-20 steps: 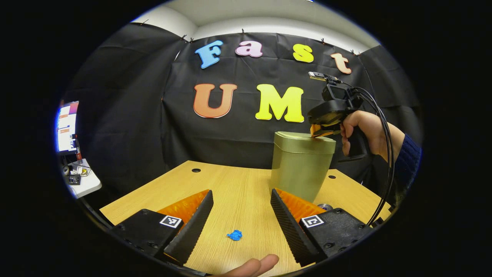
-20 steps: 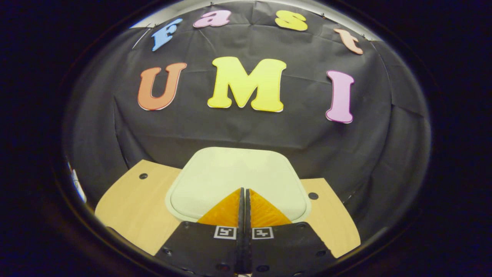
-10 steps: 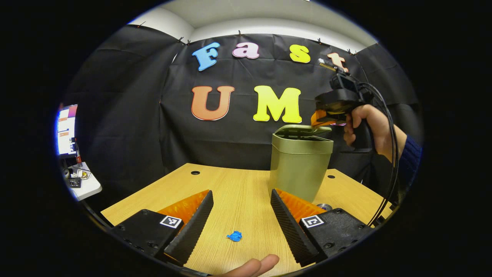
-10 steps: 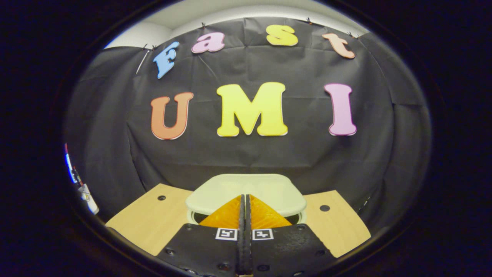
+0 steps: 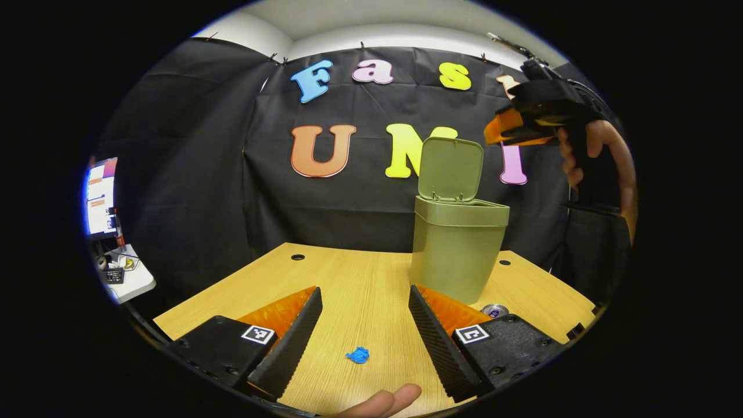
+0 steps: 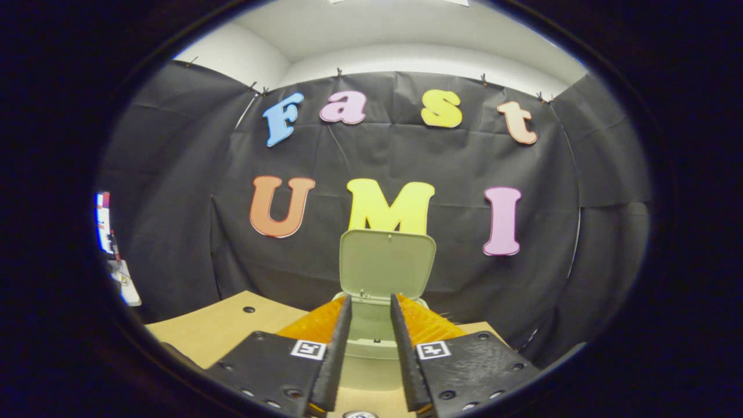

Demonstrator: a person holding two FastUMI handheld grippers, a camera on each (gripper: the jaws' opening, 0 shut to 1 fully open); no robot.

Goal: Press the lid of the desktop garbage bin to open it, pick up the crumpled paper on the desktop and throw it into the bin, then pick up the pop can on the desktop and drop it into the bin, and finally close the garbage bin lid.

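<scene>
The lid (image 5: 451, 169) stood open, so the left gripper (image 5: 363, 325) hovered, jaws apart, over the paper (image 5: 357, 355), the right gripper (image 6: 370, 348) raised with jaws slightly apart.

The lid (image 5: 451, 169) of the garbage bin (image 5: 458, 249) has swung from shut to upright. The right gripper (image 5: 493, 132) has lifted off it and parted its fingers slightly.

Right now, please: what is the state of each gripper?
Left gripper: tongs wide open, holding nothing.
Right gripper: tongs slightly open, holding nothing.
</scene>
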